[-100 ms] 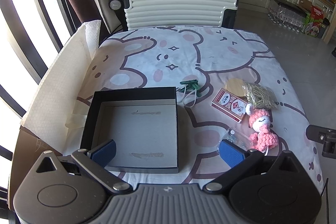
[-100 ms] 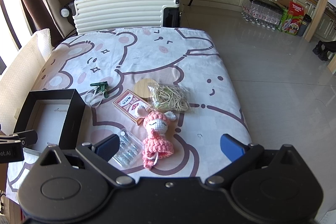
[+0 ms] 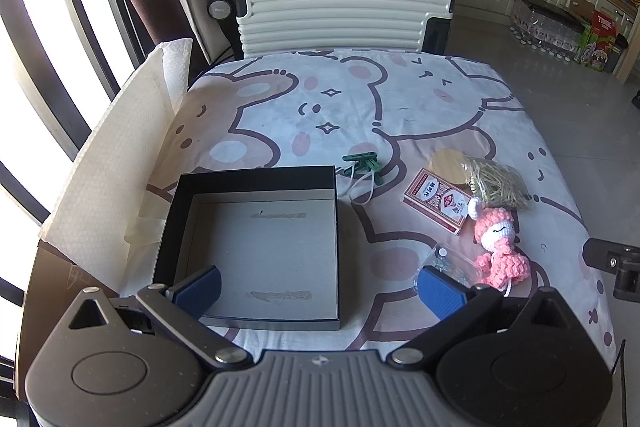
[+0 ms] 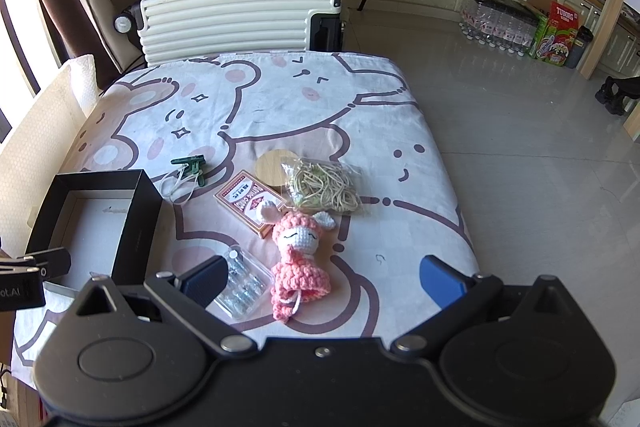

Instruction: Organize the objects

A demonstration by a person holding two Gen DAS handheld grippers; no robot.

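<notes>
An open black box [image 3: 256, 179] with a bare grey floor sits on the cartoon-print cloth; it also shows in the right wrist view [image 4: 136, 223]. To its right lie a green clip with a white cord [image 3: 362, 163] [image 4: 192, 165], a red card pack [image 3: 436, 199] [image 4: 244, 201], a round wooden lid [image 4: 272, 165], a bag of rubber bands [image 3: 496, 181] [image 4: 324, 187], a pink crochet doll [image 3: 500, 247] [image 4: 298, 259] and a small clear case [image 4: 242, 285]. My left gripper [image 3: 320, 287] is open over the box's near edge. My right gripper [image 4: 324, 281] is open, above the doll and case.
A white ribbed suitcase [image 3: 340, 15] stands past the table's far edge. White foam sheeting [image 3: 112, 167] lines the left side by the window. Tiled floor, bottled water packs [image 4: 500, 23] and cabinets lie to the right.
</notes>
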